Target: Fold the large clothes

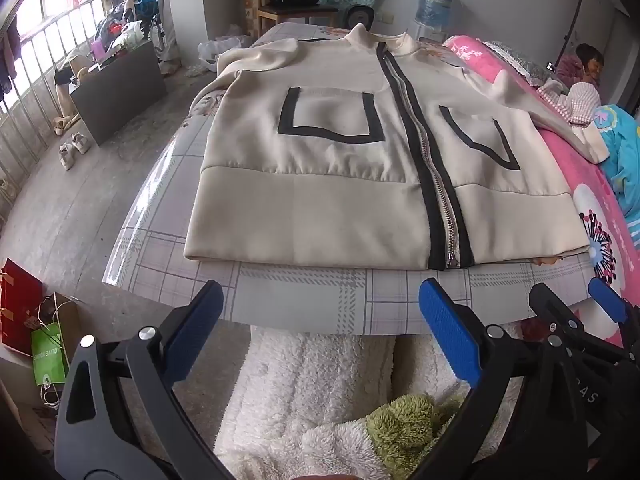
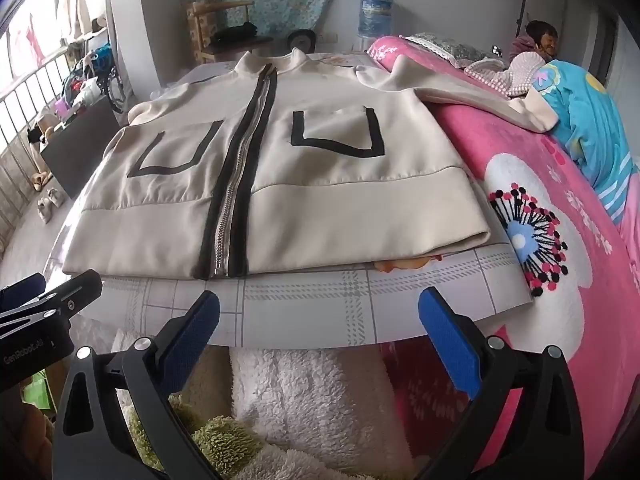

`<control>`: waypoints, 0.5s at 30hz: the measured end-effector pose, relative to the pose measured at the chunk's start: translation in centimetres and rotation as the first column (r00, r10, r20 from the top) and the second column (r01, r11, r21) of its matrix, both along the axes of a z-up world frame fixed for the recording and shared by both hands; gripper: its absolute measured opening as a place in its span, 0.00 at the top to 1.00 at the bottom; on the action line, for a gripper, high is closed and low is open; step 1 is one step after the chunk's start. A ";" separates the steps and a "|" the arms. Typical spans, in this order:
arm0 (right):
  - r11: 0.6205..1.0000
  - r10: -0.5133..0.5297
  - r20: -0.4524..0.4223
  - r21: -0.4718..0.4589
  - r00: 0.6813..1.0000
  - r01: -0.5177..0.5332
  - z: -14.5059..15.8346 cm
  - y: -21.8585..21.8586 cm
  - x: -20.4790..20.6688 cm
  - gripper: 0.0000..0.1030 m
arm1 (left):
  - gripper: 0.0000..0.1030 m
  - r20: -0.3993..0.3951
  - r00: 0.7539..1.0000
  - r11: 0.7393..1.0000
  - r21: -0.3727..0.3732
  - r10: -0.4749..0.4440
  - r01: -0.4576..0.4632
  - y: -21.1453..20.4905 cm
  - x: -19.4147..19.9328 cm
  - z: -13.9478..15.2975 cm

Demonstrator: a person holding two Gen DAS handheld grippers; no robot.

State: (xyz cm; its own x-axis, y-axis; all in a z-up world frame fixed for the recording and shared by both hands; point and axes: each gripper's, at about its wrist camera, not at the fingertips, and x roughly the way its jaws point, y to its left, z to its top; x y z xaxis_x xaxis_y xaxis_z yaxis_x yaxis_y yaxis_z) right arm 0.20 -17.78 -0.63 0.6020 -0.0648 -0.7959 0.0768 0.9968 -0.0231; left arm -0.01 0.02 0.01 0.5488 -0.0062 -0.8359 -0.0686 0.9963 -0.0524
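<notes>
A cream zip-up jacket (image 1: pixel 320 168) (image 2: pixel 312 184) with black-edged pockets and a black-trimmed zipper lies flat, front up, on a checked table (image 1: pixel 304 300) (image 2: pixel 320 312). Its hem faces me. One sleeve (image 2: pixel 480 100) drapes to the right over a pink blanket. My left gripper (image 1: pixel 320 300) hovers open just short of the table's near edge, nothing between its blue pads (image 1: pixel 448 336). My right gripper (image 2: pixel 320 312) is also open and empty, beside the left one, in front of the hem. The right gripper's tips (image 1: pixel 576 300) show at the right edge of the left wrist view.
A bed with a pink flowered blanket (image 2: pixel 540 240) adjoins the table on the right; a person (image 2: pixel 540 40) lies at its far end. White and green fluffy cloth (image 1: pixel 320 400) lies below the table edge. A dark box (image 1: pixel 120 88), shoes and bags (image 1: pixel 48 352) stand on the floor at left.
</notes>
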 end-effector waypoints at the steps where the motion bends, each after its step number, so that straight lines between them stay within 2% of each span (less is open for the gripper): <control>1: 1.000 0.001 0.000 -0.001 1.000 -0.001 0.0 0.0 0.0 0.06 | 0.08 0.000 1.000 1.000 -0.001 0.000 0.000 0.0 0.0 0.0; 15: 1.000 -0.003 -0.001 -0.003 1.000 0.003 0.1 -0.1 0.0 0.06 | 0.08 0.001 1.000 1.000 -0.002 -0.004 0.004 -0.3 -0.1 -0.1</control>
State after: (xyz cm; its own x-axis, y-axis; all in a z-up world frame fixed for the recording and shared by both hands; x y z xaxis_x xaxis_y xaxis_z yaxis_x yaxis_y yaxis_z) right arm 0.19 -17.89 -0.52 0.6010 -0.0688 -0.7963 0.0795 0.9965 -0.0261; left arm -0.07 -0.29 -0.05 0.5498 -0.0102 -0.8353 -0.0648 0.9964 -0.0548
